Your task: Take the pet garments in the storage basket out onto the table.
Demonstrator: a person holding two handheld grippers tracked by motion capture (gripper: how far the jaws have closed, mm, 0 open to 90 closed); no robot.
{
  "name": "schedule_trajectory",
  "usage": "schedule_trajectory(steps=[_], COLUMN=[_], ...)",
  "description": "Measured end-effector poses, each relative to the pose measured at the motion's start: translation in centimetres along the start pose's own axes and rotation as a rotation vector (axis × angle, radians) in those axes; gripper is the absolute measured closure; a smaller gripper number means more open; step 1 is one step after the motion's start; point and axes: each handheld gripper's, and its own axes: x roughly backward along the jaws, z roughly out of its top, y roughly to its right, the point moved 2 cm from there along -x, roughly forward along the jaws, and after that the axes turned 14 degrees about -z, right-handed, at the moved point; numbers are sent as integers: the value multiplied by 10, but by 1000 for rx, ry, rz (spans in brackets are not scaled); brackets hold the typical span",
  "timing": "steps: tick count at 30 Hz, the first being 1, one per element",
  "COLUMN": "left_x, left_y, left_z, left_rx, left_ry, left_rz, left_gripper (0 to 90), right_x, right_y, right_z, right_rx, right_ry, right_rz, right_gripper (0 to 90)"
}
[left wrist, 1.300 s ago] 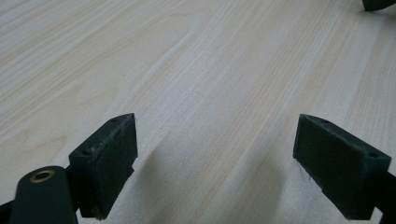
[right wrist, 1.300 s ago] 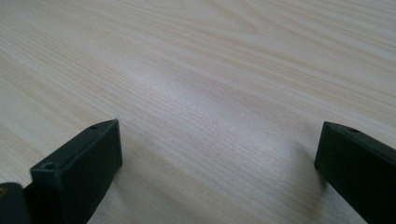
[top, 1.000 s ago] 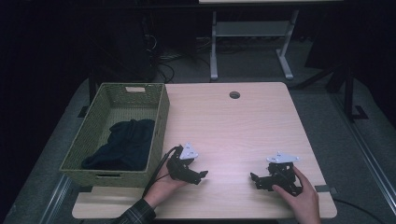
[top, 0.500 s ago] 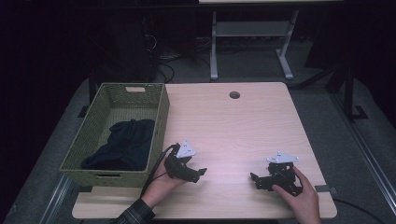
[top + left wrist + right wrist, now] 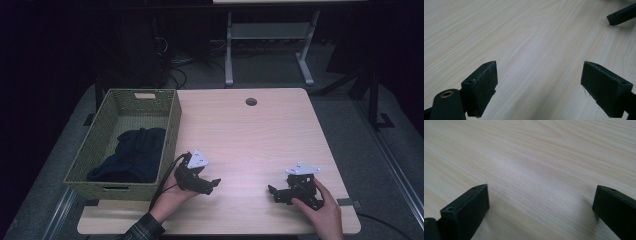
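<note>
1. A dark cloth is seen lying bunched inside the woven basket at the left edge of the worktop; putting it away is judged done
2. The left gripper is held just beside the basket's near corner, jaws spread wide, with nothing between them
3. The right gripper is rested near the front right of the worktop, jaws likewise wide apart and empty
4. Bare wood is seen between both pairs of jaws, so little is judged left to do
</note>
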Motion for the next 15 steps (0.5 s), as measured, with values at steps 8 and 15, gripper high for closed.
schedule_trajectory(steps=[8, 15], left_x=[4, 8], left_y=[0, 0], left_z=[4, 8], left_rx=[15, 13], left_ry=[12, 28], left_rz=[-17, -14], left_gripper=[135, 137], right_x=[0, 0], right_y=[0, 0], right_z=[0, 0], right_rx=[0, 1], right_ry=[0, 0], right_rz=[0, 0], right_gripper=[4, 4])
